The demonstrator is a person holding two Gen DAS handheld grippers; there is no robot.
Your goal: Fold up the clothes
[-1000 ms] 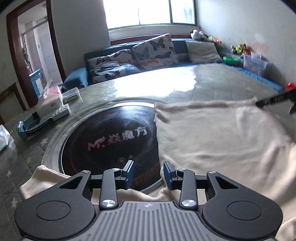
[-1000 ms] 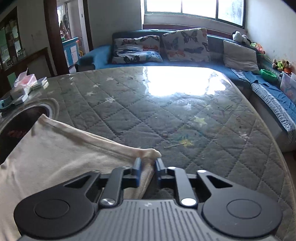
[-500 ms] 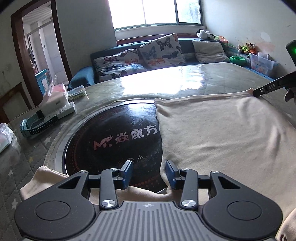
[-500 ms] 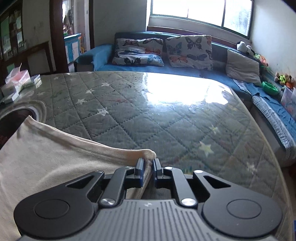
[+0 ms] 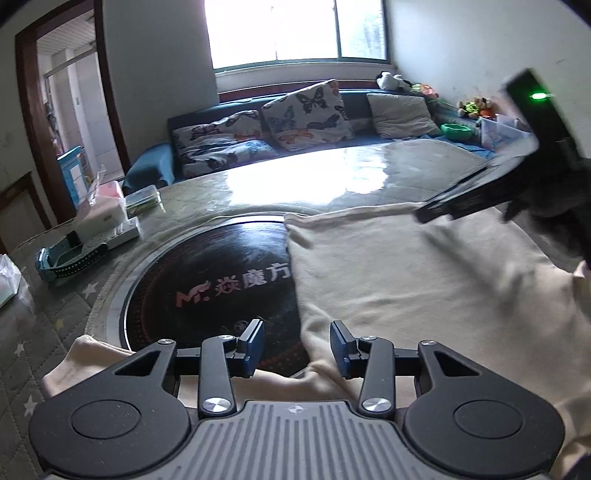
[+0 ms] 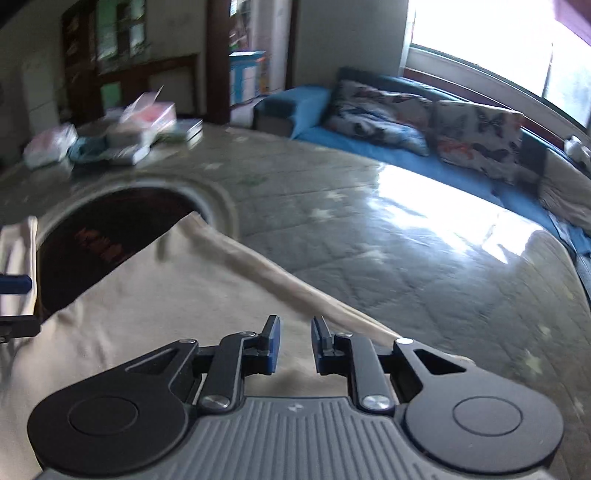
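The cloth (image 5: 424, 288), a cream garment, lies spread on the quilted table (image 5: 332, 181), its left part over the dark round plate (image 5: 207, 280) set into the top. Our left claw (image 5: 297, 345) stands partly open just above the cloth's near edge, and nothing is pressed between its blue pads (image 5: 255, 341); a fold of cloth rises under the gap, and we cannot tell whether the pad beside it touches it. Our right claw (image 6: 294, 345) hangs over the cloth (image 6: 155, 306) near its far hem, its jaws opening with a narrow gap and only flat cloth showing below, none of it pinched.

The left view shows the right claw (image 5: 461, 199) from outside, blurred, a green light on its body, its tip over the cloth's far edge. It also shows the plate's printed logo, the window (image 5: 295, 33) and the butterfly cushions (image 5: 306, 110). The right view shows the left claw's blue pad (image 6: 14, 284) at its left edge, a loose piece of cloth by it, and boxes (image 6: 144, 129) stacked on the table's far side.
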